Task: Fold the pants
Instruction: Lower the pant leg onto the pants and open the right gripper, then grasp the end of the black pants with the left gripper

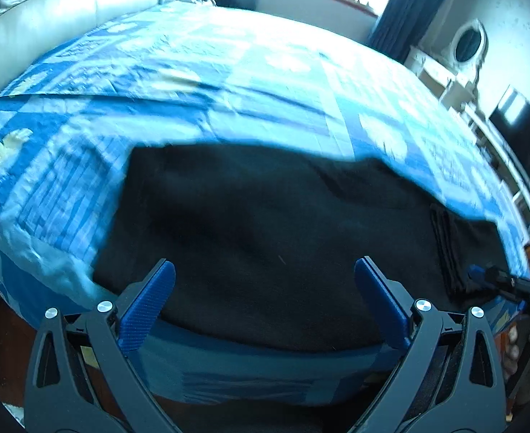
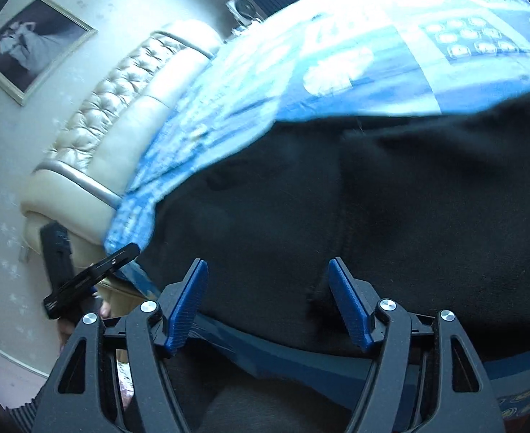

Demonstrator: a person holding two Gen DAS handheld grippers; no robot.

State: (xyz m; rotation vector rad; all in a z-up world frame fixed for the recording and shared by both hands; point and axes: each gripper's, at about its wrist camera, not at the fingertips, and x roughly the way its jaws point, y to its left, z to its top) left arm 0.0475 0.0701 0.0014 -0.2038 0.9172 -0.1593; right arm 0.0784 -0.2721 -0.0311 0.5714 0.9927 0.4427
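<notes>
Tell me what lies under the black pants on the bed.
The black fabric pants lie flat on a blue-and-white patterned bedspread, which shows all around them. The part of the bedspread directly beneath is covered, so anything there cannot be seen.

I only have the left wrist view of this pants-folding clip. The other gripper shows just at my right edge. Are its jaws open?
Observer: Yes. In its own view the right gripper stands open, with nothing pinched between the blue pads.
Operator: What lies under it?
Observer: The black pants, spread on the blue bedspread near the bed's edge.
Operator: Anything on the wall that side?
Observer: A framed picture hangs above the padded headboard.
</notes>
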